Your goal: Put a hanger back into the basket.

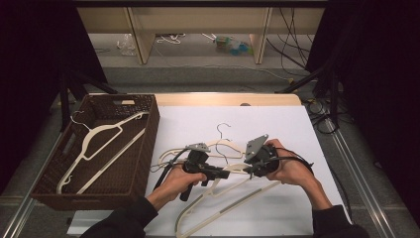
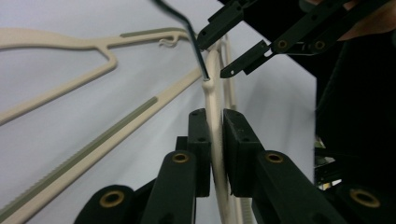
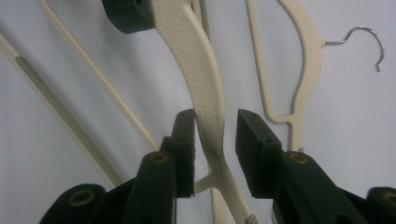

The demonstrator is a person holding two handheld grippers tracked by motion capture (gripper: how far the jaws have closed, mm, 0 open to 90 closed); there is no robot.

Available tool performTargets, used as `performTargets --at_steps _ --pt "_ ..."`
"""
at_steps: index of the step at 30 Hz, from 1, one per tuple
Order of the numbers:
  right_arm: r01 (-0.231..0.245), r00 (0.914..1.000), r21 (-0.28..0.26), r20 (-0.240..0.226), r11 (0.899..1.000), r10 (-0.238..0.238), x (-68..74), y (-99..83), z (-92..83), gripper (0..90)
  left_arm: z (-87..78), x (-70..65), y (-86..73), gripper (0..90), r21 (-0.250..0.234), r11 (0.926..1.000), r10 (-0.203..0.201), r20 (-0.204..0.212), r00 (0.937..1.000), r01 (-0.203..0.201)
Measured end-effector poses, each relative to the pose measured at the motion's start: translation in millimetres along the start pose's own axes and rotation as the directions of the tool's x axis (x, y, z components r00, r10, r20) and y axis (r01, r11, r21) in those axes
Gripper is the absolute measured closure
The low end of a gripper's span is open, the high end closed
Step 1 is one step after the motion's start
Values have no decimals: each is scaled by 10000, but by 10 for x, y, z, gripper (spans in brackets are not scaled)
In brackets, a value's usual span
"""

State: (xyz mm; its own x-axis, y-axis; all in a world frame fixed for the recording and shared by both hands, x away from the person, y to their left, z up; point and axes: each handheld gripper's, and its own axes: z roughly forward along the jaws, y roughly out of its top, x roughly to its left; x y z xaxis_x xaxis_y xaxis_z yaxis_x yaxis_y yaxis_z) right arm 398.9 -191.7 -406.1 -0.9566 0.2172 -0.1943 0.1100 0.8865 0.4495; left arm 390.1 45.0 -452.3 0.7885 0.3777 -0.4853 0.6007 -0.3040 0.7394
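Hanger [image 2: 214,100] clamped by left gripper [image 2: 215,140]; no writing legible, seemingly.

Cream plastic hanger [image 3: 205,79], matt w/ fine woven-look texture; hook [image 3: 366,39] is shiny bare metal wire. Basket [image 1: 143,148]: dark brown woven wicker, rough. Table cover [image 1: 292,129]: white, smooth, matt. Gripper pads [image 2: 236,144]: black matt plastic, brass-look rivets.

Table [image 1: 292,99] with light wood edge, white sheet [image 1: 277,129] on top. Grey floor [image 1: 208,74] beyond. Pale wooden shelf unit [image 1: 143,34] at the back, clutter underneath. Black curtains [image 1: 29,49] both sides, cables [image 1: 292,44] trailing right. Dim light.
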Motion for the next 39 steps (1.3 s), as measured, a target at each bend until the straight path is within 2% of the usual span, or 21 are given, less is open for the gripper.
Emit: performTargets --at_steps 2,6,9,14,16,21,23,26,29,31,33,35,36,39 --pt "-160 9996 -259 247 9995 166 24 1 -76 603 -8 -45 4 837 -109 9998 -172 229 9996 174" --pt "-641 9961 -718 557 9954 682 50 -31 -219 515 -18 -99 9 847 -147 9999 -44 358 9993 50" --pt "-1016 9911 -1196 739 9876 1109 79 -66 -308 472 -30 -119 13 847 -89 10000 32 233 9997 -30" --pt "-1221 9862 -1299 958 9840 1350 183 -144 -402 444 -58 -162 35 849 43 9997 235 2 9997 -235" --pt "-1360 9832 -1313 1036 9820 1501 215 -192 -438 437 -72 -197 58 849 142 9986 511 -174 9985 -508" --pt "-1699 9748 -1461 1203 9746 1880 292 -304 -511 413 -121 -252 121 852 399 9925 1170 -413 9923 -1154" --pt "-1830 9732 -1543 1115 9709 2011 322 -338 -540 412 -145 -253 143 853 511 9917 1200 -459 9917 -1176" --pt "-1768 9729 -1600 1212 9711 1971 351 -387 -556 412 -177 -249 173 852 738 9875 1441 -653 9874 -1392" --pt "-1914 9721 -1587 1053 9686 2094 399 -423 -560 411 -199 -264 209 851 922 9833 1642 -753 9835 -1571" --pt "-1923 9716 -1583 1082 9685 2106 418 -445 -557 410 -210 -270 237 851 1095 9801 1732 -661 9827 -1654" --pt "-1936 9712 -1591 1089 9681 2121 432 -466 -559 406 -218 -277 264 851 1272 9761 1859 -706 9800 -1760" --pt "-2071 9673 -1578 1151 9655 2262 451 -480 -573 405 -227 -286 290 849 1393 9725 1997 -875 9759 -1865" --pt "-2021 9688 -1619 1115 9659 2214 456 -490 -576 404 -230 -296 298 849 1367 9735 1966 -889 9764 -1836" --pt "-2071 9662 -1695 1189 9635 2286 479 -510 -584 400 -246 -309 335 852 1591 9674 2119 -818 9739 -1971"
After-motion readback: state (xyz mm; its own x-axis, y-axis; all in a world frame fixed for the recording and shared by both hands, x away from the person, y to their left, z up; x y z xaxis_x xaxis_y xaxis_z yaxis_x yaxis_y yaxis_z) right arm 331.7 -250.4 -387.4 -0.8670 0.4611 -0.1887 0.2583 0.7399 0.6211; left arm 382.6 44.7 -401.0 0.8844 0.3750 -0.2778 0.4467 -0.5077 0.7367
